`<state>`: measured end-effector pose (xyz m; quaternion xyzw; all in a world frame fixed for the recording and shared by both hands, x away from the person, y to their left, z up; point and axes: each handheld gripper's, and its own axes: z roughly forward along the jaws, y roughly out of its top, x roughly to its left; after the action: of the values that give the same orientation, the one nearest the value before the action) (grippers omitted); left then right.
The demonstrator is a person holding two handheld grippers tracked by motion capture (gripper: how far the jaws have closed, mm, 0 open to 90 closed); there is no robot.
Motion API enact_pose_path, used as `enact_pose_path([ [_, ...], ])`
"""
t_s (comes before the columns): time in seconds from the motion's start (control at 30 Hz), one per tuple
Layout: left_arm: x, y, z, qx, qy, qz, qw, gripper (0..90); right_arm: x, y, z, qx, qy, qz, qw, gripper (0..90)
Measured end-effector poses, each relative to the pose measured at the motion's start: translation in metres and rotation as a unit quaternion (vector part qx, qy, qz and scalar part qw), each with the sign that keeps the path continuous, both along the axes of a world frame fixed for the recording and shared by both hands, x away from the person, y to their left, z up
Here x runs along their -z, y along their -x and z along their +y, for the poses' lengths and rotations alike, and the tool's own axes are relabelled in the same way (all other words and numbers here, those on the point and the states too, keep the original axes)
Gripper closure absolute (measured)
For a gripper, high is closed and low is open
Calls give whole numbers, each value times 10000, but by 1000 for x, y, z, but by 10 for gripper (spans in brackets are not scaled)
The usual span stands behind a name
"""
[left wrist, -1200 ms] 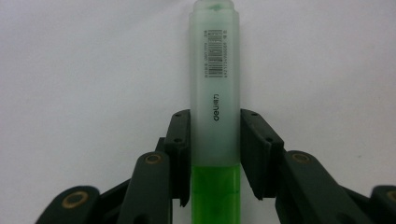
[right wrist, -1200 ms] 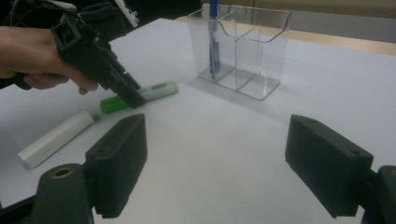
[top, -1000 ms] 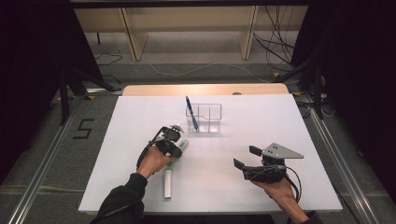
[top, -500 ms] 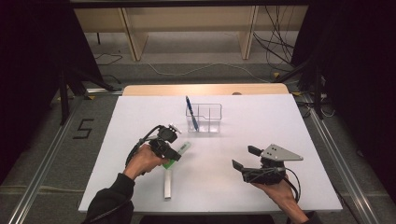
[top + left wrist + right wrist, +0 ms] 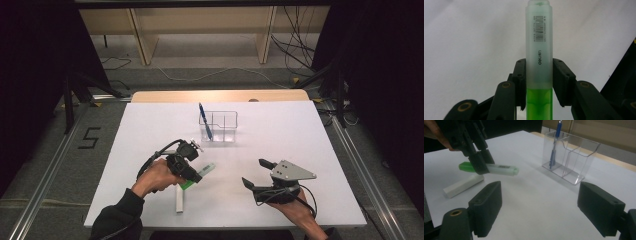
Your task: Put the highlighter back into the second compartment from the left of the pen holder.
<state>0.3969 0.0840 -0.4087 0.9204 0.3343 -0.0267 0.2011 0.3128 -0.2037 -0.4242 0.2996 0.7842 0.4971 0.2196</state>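
Currently the left gripper (image 5: 192, 172) clamps the highlighter (image 5: 539, 50) across its frosted cap, just above the green body; both jaws press its sides. In the right gripper view the highlighter sits clear of the table (image 5: 300, 130), roughly level, its cap end toward the holder (image 5: 222, 127). Judged from this, the pickup is done; the carry and the drop into the holder are left.

The holder stands near the far middle of the table, well apart from every edge. A blue pen (image 5: 205, 121) leans in its left compartment; the other compartments look empty, so room remains for the highlighter. A white eraser (image 5: 179, 199) lies on the table just below the left gripper, near the front edge, and awaits handling.

The right gripper (image 5: 259, 173) hovers low at the front right with jaws wide apart, holding nothing. Open tabletop lies between both grippers and the holder; nothing blocks the path. The highlighter must be tipped upright before entry, and the pen's lean narrows the left compartment.
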Motion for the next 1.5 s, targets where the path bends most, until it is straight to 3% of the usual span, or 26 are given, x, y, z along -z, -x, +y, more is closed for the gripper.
enact_pose_path([
  [0.23, -3, 7, -8, 194, -8, 63, 9998, 663, 1, 7, 12, -187, 315, -220, 9991, 208],
  [0.53, -7, 15, -19, 472, -32, 86, 9988, 663, 5, 15, 30, -426, 801, -548, 9944, 211],
  [1.0, -6, 21, -32, 710, -103, 166, 9973, 662, 14, 29, 54, -690, 1715, -1229, 9751, 224],
  [1.17, -8, 23, -35, 765, -99, 180, 9969, 662, 19, 34, 62, -726, 2043, -1515, 9644, 232],
  [1.3, -9, 23, -37, 818, -89, 174, 9965, 662, 24, 38, 69, -804, 2431, -1860, 9486, 242],
  [1.33, -9, 24, -38, 806, -76, 188, 9965, 662, 25, 39, 71, -828, 2571, -1928, 9433, 244],
  [1.4, -9, 24, -39, 839, -79, 218, 9962, 663, 27, 41, 74, -819, 2685, -2059, 9375, 248],
  [1.5, -9, 25, -41, 838, -63, 266, 9961, 662, 29, 44, 77, -863, 2913, -2297, 9246, 263],
])
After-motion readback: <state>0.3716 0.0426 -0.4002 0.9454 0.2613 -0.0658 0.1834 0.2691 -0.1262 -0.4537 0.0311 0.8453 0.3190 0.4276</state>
